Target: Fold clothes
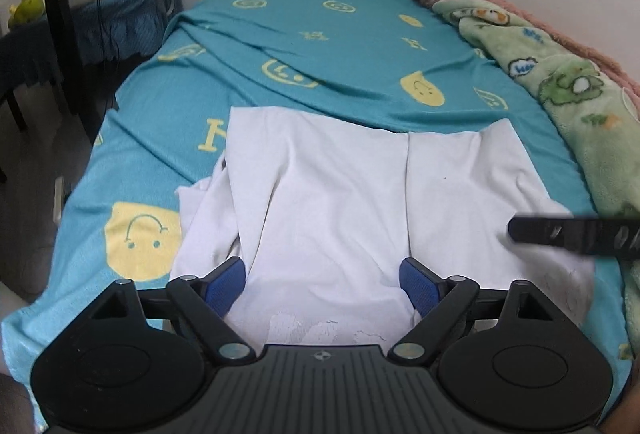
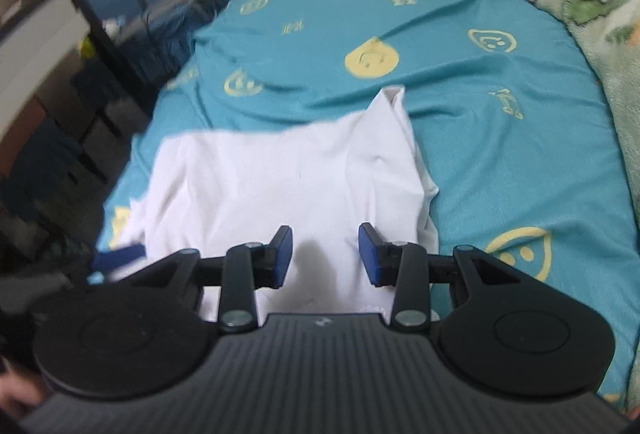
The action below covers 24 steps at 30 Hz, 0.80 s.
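Bed: we see one teal sheet [image 1: 340, 73] under one white garment [image 1: 328, 193].
Left gripper [image 1: 322, 280]: we hold it low, spread wide, empty.
Right gripper [image 2: 325, 254]: the same, empty.

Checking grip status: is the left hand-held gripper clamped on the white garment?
No, the left hand-held gripper is open above the white garment.

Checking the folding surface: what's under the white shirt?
The white shirt lies on a teal smiley-print sheet covering the bed. Anything directly beneath the shirt is hidden by it.
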Tool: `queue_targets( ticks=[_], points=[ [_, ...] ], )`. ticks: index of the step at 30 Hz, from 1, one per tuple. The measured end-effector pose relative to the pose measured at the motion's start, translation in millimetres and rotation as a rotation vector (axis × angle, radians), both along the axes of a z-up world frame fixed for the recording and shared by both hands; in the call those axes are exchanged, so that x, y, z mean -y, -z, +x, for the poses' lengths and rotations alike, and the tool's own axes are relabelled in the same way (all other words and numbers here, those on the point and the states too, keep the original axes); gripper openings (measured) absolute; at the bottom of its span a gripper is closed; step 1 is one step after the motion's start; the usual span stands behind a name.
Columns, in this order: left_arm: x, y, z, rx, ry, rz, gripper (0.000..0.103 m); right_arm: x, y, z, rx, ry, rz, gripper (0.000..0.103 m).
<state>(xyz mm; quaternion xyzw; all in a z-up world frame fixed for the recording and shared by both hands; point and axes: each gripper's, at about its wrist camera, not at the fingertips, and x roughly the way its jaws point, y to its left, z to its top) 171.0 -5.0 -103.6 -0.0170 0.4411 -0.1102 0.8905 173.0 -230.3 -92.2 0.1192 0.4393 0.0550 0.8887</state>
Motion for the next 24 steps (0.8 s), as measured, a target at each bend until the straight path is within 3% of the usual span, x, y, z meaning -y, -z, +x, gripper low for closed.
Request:
queue_targets(
  ticks=[6,13,15,20,24],
  points=[
    [-8.3,-9.0,-6.1,-0.002,-0.03,-0.047,0.087,-8.8,10.2,4.7,-0.033,-0.042,-0.048,0.04],
    [-43.5,-35.2,-30.6,-0.041,-0.075,-0.328,0.087,-1.7,11.8,0.0,-0.027,-0.026,-0.011,0.04],
    [-54.0,-36.5,-39.5,-0.074,-0.085,-0.428,0.087,-2.2,11.8,0.3,-0.027,-0.027,-0.015,0.04],
    [-66.8,-30.5,-48.8,-0.15,-0.108,-0.534,0.089,-6.4,12.2,1.2,-0.035,-0.009,-0.025,0.04],
    [-63.0,-3.9,-38.6,-0.322,-0.117,-0.571,0.089,-8.9,12.4,1.6,-0.037,-0.003,-0.035,0.04]
  ],
)
